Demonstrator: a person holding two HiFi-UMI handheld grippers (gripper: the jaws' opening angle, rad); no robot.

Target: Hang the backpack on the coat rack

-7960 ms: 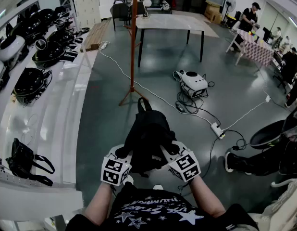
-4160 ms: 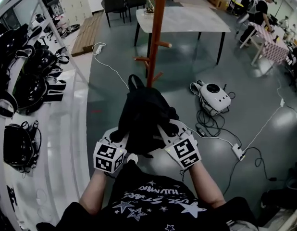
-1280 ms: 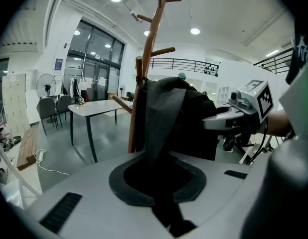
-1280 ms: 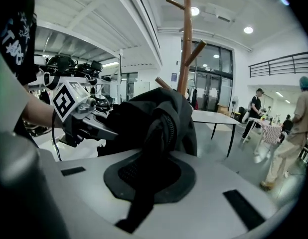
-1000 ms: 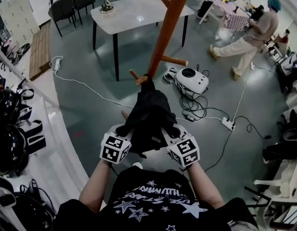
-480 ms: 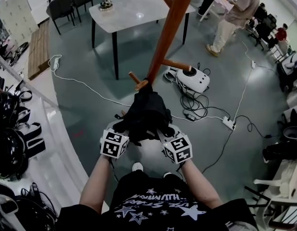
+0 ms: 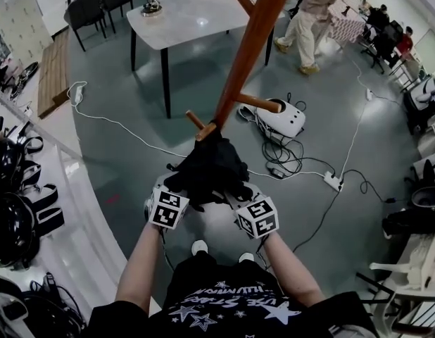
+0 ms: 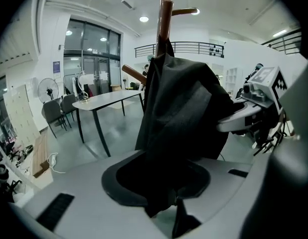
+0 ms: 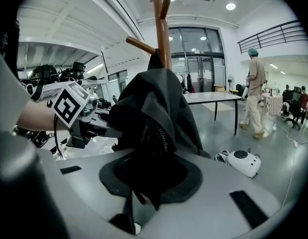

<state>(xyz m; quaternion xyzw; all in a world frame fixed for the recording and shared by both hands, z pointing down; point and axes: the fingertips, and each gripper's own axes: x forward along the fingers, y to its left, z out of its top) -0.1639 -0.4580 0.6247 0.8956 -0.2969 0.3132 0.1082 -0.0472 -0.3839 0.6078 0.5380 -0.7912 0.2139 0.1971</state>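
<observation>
At coat rack [image 7: 249, 48], backpack [image 7: 207, 166] on peg [image 7: 203, 127], left gripper [image 7: 175, 187], right gripper [image 7: 236, 191] just opening (fabric between), cables [image 7: 288, 162] beyond.

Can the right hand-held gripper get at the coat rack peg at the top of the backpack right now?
Probably not directly. The right hand-held gripper sits at the lower end of the backpack; its jaws have just been opening with fabric between them, and the bag's body lies between it and the peg above.
</observation>
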